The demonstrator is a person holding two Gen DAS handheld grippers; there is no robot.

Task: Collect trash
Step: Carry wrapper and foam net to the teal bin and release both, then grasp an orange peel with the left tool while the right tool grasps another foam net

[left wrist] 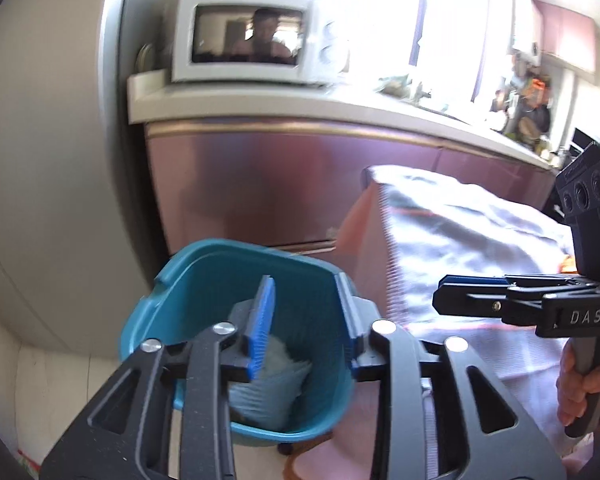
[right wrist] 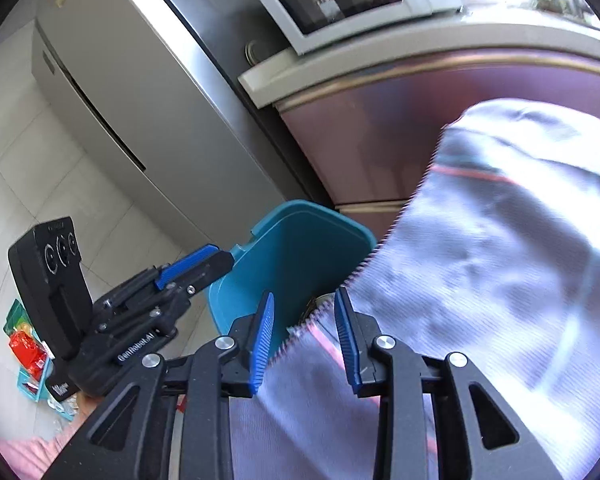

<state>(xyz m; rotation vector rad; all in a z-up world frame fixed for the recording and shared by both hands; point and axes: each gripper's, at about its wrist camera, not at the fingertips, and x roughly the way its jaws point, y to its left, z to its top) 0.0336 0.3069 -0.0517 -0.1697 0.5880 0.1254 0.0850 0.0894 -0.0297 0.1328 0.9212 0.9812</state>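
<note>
Teal plastic bin (left wrist: 204, 280) sits low against the maroon cabinet front (left wrist: 260, 176), just beside the cloth-covered table (left wrist: 460, 232); I see it again from the right wrist view (right wrist: 296, 248), where the table cloth (right wrist: 500, 260) overlaps its right edge. Inside the bin lies a pale, crumpled piece of trash (left wrist: 272, 376), resting toward the bottom; I cannot tell what material it is.

My left gripper (left wrist: 306, 320) hangs over the bin with its jaws spread. One blue pad (left wrist: 262, 324) is inside the bin's opening above the trash, and the other finger sits at the bin's right wall; I cannot tell whether either touches it. Nothing is held between them. The same gripper appears in the right wrist view (right wrist: 198, 266), reaching to the bin's left rim.

My right gripper (right wrist: 304, 336) is also spread, with a scalloped edge of the cloth lying between its blue pads (right wrist: 262, 340), not pinched. In the left wrist view it shows side-on (left wrist: 444, 296) over the table, with the hand (left wrist: 580, 384) on its handle.

Outward: a white microwave (left wrist: 252, 40) stands on the counter (left wrist: 340, 108) above the cabinet, a grey refrigerator (right wrist: 112, 80) stands left of it, and coloured wrappers (right wrist: 28, 348) lie on the tiled floor (right wrist: 12, 184).
</note>
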